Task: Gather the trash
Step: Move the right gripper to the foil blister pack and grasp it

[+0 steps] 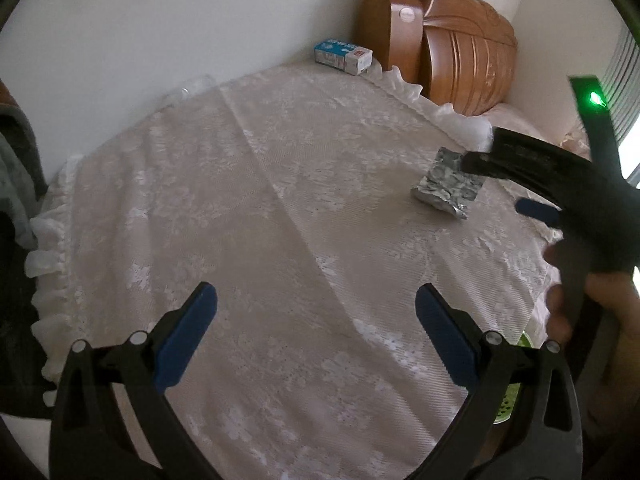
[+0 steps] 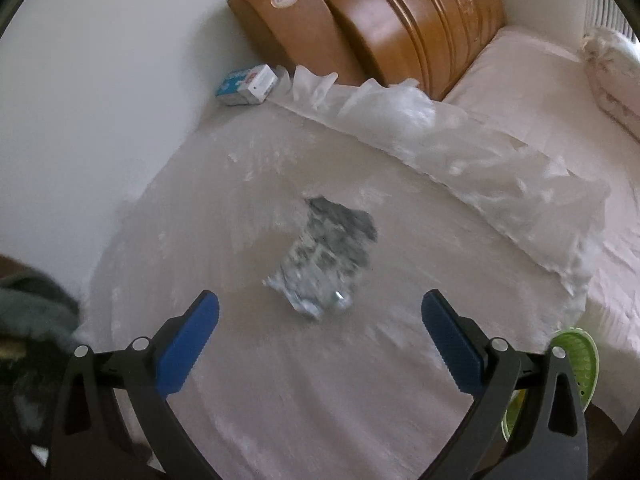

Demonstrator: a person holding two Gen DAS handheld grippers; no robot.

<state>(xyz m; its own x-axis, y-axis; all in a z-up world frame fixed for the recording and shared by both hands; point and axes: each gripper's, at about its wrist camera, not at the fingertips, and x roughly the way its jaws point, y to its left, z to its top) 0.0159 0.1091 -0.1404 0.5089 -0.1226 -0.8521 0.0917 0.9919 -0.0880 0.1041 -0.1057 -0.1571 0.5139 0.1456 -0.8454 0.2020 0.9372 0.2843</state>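
One crumpled silver foil wrapper [image 2: 326, 258] lies flat on the tabletop, which is covered by one white lace tablecloth with a ruffled edge [image 1: 248, 208]; in the left wrist view the same wrapper [image 1: 444, 186] sits toward the right side of the cloth, near the ruffle. The right gripper [image 2: 320, 322] hangs just above and short of the wrapper, its two blue-padded jaws spread wide with the wrapper's near end lying between and slightly ahead of the tips; no contact is visible. In the left wrist view the right gripper [image 1: 496, 184] enters from the right, partly covering the wrapper's far corner, with a person's hand [image 1: 588, 300] on its handle and one green indicator light [image 1: 595, 99] lit on its body. The left gripper [image 1: 316, 310] is over bare cloth, well apart from the wrapper, jaws wide and empty. One small blue-and-white cardboard box [image 1: 343, 56] rests at the far edge of the tabletop against the white wall [image 1: 160, 28]. Beside the tabletop stand one carved brown wooden headboard [image 2: 420, 20] and one bed with pale pink bedding [image 2: 540, 92]. One green perforated plastic basket [image 2: 576, 364] shows partly behind the right jaw in the right wrist view.
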